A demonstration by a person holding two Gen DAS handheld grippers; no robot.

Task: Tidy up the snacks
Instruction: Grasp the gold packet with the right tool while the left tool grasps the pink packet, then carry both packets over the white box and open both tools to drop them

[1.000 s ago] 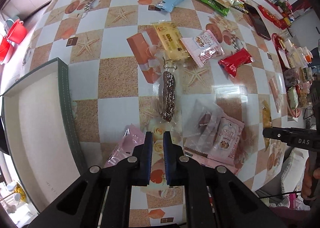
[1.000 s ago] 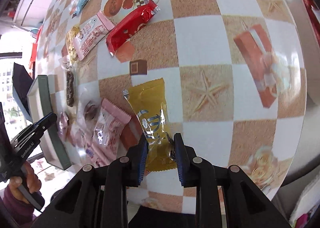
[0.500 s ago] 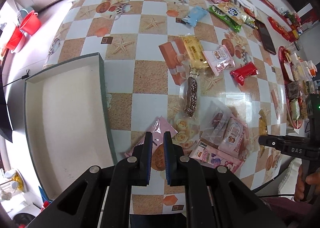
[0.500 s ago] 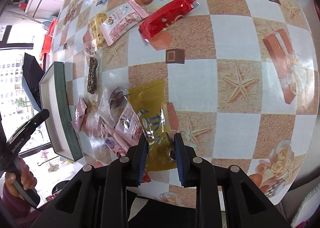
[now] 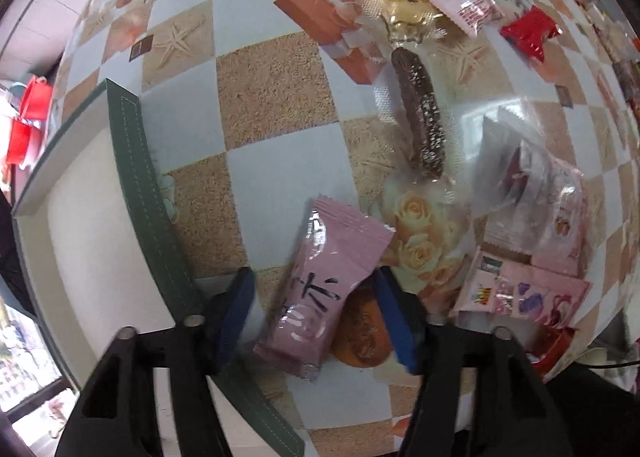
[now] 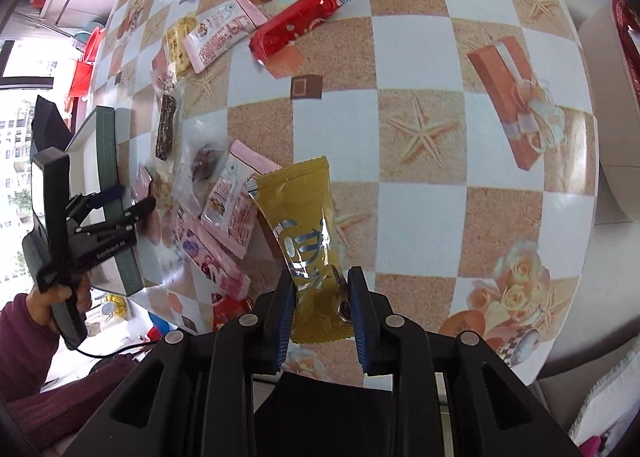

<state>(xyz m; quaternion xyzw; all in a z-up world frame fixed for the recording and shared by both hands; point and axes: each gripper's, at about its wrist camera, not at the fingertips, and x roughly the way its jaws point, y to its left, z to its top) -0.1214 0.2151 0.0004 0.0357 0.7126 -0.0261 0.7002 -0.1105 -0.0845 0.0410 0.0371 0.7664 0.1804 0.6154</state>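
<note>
Starting at the left, there's a shallow box (image 5: pixel 80 241) with a green stitched wall (image 5: pixel 140 185) sitting at about 9 o'clock on the checkered tablecloth (image 5: pixel 276 97). Just right of it the left gripper (image 5: pixel 312 309) points straight down over a pink snack packet (image 5: pixel 320 289); its jaws have just been opening and now stand apart on either side of the packet, blue pads (image 5: pixel 236 309) not pressing on it, packet lying flat on the cloth. Up at 12 o'clock from that is a dark chocolate bar in a clear wrapper (image 5: pixel 420 113), then a loose pile of pink and clear packets (image 5: pixel 536 225) at 3 o'clock. Farthest right, the right gripper (image 6: pixel 322 309) is clamped narrow on the bottom end of a yellow snack packet (image 6: pixel 304 241), which sticks up from the tongs, with a red packet (image 6: pixel 296 25) lying well beyond at 12 o'clock.
</note>
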